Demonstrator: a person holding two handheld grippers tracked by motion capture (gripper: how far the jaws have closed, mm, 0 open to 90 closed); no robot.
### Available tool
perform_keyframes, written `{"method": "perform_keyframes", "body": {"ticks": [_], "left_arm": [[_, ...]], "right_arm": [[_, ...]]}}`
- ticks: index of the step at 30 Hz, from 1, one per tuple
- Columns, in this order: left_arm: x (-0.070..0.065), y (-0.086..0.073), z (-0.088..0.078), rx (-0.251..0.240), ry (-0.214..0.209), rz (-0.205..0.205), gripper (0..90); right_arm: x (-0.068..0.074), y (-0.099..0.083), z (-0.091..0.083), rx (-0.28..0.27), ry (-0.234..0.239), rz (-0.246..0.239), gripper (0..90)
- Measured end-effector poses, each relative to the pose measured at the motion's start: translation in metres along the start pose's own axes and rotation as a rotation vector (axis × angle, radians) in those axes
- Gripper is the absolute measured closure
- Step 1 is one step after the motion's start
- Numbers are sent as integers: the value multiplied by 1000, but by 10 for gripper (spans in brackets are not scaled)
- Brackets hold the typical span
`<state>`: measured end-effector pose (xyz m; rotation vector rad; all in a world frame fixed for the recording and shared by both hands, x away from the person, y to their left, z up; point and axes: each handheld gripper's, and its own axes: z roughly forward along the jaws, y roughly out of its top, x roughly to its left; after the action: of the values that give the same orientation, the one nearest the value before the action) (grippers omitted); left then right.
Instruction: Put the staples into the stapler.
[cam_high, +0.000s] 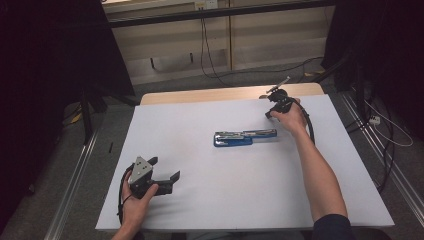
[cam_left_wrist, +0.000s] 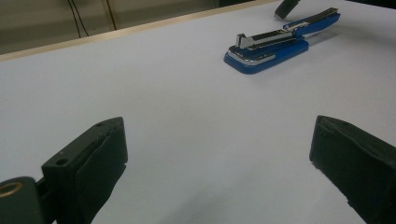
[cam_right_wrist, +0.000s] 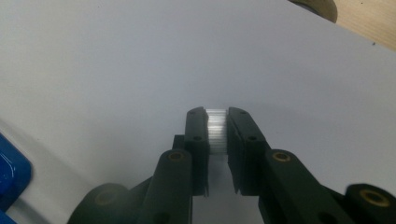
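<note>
The blue stapler (cam_high: 245, 137) lies opened flat mid-bench. The right claw (cam_right_wrist: 217, 133) is clenched on what looks like a strip of staples (cam_right_wrist: 216, 130); loading remains. The left claw (cam_high: 162, 170) rests released.

We see a blue stapler (cam_high: 245, 137) with chrome top, silver ribbed staple strip (cam_right_wrist: 217, 130) between black pads, white table (cam_high: 200, 200), both grippers black.
</note>
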<state>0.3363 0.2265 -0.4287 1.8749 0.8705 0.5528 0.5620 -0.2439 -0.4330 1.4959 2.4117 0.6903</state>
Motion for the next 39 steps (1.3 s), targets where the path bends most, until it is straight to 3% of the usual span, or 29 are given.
{"method": "perform_keyframes", "body": {"ticks": [14, 19, 27, 32, 39], "left_arm": [[0, 0, 0, -2, 6, -10, 44], [1, 0, 0, 4, 2, -10, 45], [1, 0, 0, 5, 7, -11, 45], [1, 0, 0, 4, 7, -12, 45], [1, 0, 0, -1, 4, -17, 45]], "right_arm": [[2, -4, -11, -53, 23, -35, 792], [3, -6, -16, -95, 45, -17, 792], [13, -5, -22, -127, 66, -51, 792], [19, -5, -25, -137, 91, -36, 792], [24, -6, -32, -177, 116, -63, 792]]}}
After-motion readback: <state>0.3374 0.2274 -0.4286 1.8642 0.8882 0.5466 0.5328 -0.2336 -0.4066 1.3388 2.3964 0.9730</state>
